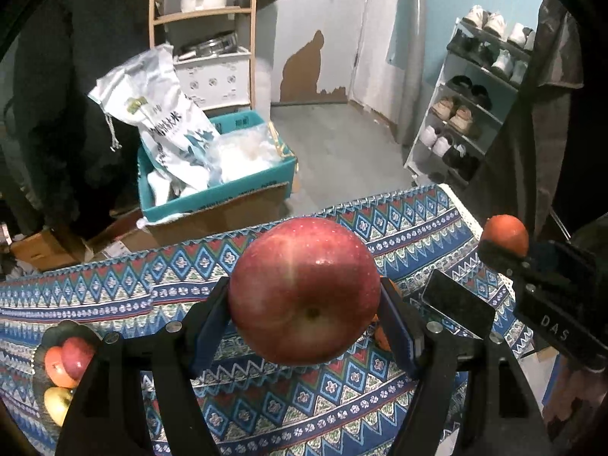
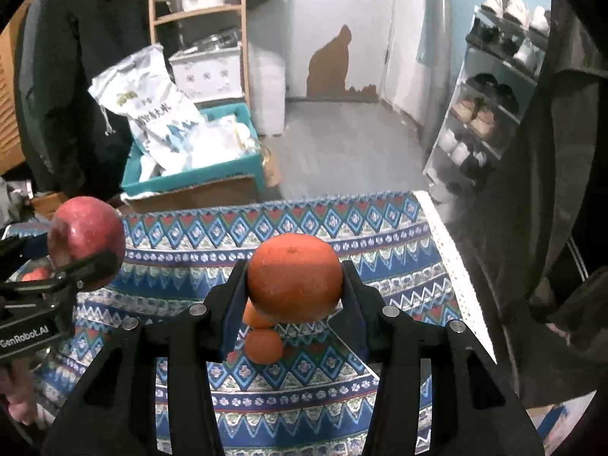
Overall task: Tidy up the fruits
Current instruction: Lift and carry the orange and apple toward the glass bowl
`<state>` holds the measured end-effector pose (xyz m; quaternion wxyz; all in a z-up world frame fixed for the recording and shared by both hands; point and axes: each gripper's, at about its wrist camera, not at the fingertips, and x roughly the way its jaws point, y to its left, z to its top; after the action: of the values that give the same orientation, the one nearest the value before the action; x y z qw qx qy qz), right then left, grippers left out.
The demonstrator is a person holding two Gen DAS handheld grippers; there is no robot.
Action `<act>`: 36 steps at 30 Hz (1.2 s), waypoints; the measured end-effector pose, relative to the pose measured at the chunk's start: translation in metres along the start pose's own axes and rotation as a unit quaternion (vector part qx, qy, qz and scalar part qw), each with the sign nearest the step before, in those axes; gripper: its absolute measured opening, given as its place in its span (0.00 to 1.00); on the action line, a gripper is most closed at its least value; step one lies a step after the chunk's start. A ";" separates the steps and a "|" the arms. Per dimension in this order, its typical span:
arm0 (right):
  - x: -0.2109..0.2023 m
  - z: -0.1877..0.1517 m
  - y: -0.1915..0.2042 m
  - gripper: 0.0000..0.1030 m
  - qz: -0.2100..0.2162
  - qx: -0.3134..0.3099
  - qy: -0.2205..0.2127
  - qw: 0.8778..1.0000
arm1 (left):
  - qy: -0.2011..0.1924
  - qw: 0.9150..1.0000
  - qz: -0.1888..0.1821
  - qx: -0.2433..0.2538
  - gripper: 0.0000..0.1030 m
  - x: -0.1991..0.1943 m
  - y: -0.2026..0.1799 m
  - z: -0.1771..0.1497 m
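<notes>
The left gripper (image 1: 304, 304) is clamped on a red apple (image 1: 304, 290), and the right gripper (image 2: 294, 288) is clamped on an orange (image 2: 294, 277); both fruits are held in the air above the patterned tablecloth (image 1: 114, 288), the apple over its middle and the orange nearer its right edge. The likeliest trouble is a slip: each fruit is round and smooth and is pinched only at two small spots on its sides, so a jolt or a tilt of the hand could let it roll out and drop onto the cloth, then off the far edge to the floor. The two grippers also hang near each other, so a careless swing could knock the fruits together. A dark plate (image 1: 41, 342) near the left edge already carries several fruits, so a hard placement there might push one off. Two small oranges (image 2: 262, 344) lie on the cloth below the right gripper. The apple shows its dimpled end toward the left wrist camera, so its core axis runs roughly along the fingers; the orange's stem scar faces up and away, and neither fruit has a clear long axis.
</notes>
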<state>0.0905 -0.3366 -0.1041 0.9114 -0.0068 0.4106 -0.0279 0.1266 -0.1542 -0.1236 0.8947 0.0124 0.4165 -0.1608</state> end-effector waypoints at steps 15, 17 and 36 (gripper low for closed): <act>-0.053 0.013 0.023 0.45 0.026 -0.018 -0.053 0.998 | -0.045 0.999 0.015 -0.008 0.73 -0.069 0.017 -0.010; -0.058 0.014 0.028 0.45 0.031 -0.021 -0.057 0.998 | -0.049 0.999 0.018 -0.009 0.73 -0.076 0.019 -0.013; -0.071 0.021 0.111 0.45 0.108 -0.074 -0.068 0.989 | -0.067 0.994 0.058 -0.061 0.73 -0.119 0.078 -0.044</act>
<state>0.0643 -0.2222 -0.0413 0.9320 -0.0317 0.3465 0.1014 0.0459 -0.0409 -0.0718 0.9276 -0.0289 0.3629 -0.0836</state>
